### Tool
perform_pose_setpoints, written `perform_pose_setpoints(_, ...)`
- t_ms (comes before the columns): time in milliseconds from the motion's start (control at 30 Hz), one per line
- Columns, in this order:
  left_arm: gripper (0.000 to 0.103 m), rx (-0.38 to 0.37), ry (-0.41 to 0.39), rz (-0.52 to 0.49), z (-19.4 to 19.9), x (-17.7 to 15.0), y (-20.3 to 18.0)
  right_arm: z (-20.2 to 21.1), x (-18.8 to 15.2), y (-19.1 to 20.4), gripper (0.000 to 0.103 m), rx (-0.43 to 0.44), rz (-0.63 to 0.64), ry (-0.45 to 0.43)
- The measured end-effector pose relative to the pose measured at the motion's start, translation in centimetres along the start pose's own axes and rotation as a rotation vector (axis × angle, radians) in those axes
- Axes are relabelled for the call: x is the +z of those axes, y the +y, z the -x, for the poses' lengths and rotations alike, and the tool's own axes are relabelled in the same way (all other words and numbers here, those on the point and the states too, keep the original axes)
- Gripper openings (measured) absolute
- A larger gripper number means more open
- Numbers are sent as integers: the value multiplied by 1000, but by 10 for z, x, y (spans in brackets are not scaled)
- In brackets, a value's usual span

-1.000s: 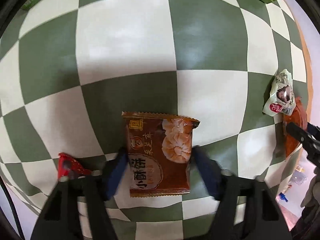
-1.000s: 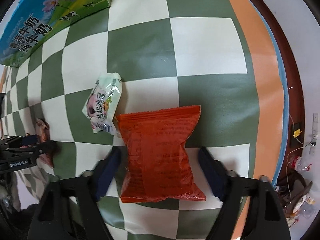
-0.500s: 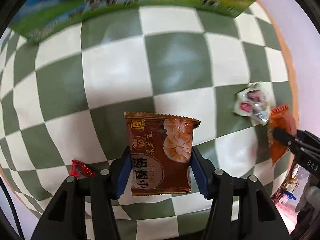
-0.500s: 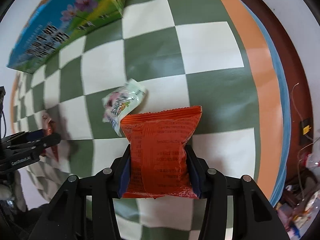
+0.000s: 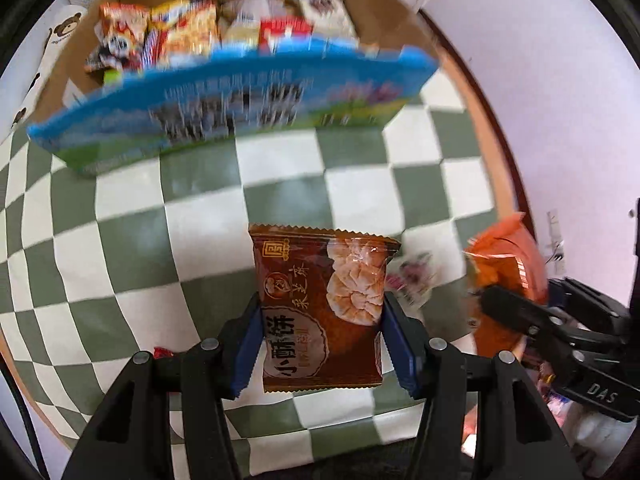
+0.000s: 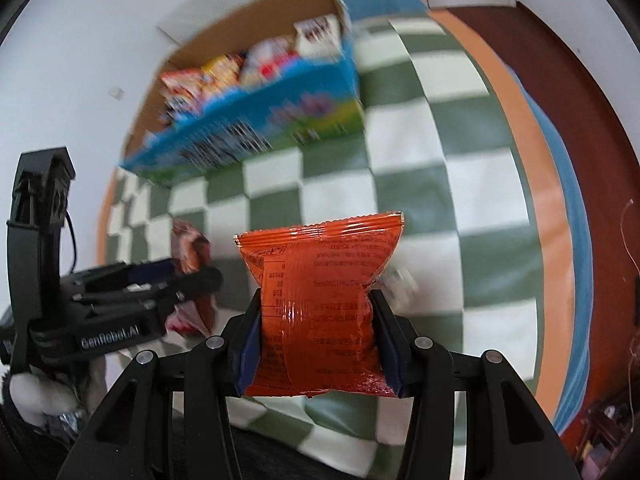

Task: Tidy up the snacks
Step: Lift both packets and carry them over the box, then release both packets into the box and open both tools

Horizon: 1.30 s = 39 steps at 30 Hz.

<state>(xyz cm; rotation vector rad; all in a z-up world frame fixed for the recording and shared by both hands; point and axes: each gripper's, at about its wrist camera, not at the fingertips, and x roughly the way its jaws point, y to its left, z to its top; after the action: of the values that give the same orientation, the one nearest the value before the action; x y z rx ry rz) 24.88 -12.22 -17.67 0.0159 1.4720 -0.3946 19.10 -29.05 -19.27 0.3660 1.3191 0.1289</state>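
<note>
My left gripper point(image 5: 320, 340) is shut on a brown pastry packet point(image 5: 320, 304), held up above the checked cloth point(image 5: 132, 240). My right gripper point(image 6: 318, 340) is shut on an orange-red snack bag point(image 6: 320, 288), also lifted off the cloth. Each gripper shows in the other's view: the right gripper point(image 5: 516, 308) with its orange bag point(image 5: 508, 256) at the right, the left gripper point(image 6: 192, 276) with the brown packet point(image 6: 192, 248) at the left. Ahead stands an open cardboard box point(image 5: 240, 76) with a blue printed side, holding several snack packs point(image 5: 180, 36).
A small white packet point(image 5: 412, 276) lies on the cloth between the two grippers; it shows as a white packet point(image 6: 400, 280) behind the orange bag. A red wrapper point(image 5: 162, 354) lies near my left fingers. The table's orange border point(image 6: 536, 184) and a white wall point(image 5: 540, 80) are to the right.
Both grippers closed on their packets and lifted them off the cloth. Both views tipped up, so the open box of snacks has come into sight.
</note>
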Motion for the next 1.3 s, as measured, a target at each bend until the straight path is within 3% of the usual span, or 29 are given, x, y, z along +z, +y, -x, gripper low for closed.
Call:
perform_pose_setpoints(267,53,-29,-153,38,52,69,15,26,69,42,52,81,58,-148)
perform_pose_setpoints(467,53,39,-212,86,73,137,51,25,137,75,52,84,116,-230)
perform_pose_setpoints(733,54,67,-127,144,44,224,88,-17,226,100,52,9,152,-236)
perform_pose_setpoints(1000,54,107,-50,147,6,279,103,-71,281,104,53,-72,157,-182)
perform_pose_setpoints(1033,55,116,-37,153,0,284,106,-80,287,101,60,-83,140,-167)
perform_pose_setpoints(1067,57,121,-23,159,-7,287,108,-88,292,98,84,-90,130,-153)
perform_pose_setpoints(1100,57,123,-8,167,-14,291,112,-95,297,95,95,-108,121,-137)
perform_pose_setpoints(1133,62,122,2,171,-21,293,116,-103,301,92,100,-126,118,-129)
perform_pose_setpoints(1233,85,122,16,180,-33,294,124,-116,304,85,100,-158,117,-106)
perform_pose_setpoints(1300,86,137,12,177,-37,292,127,-121,304,80,100,-168,117,-96)
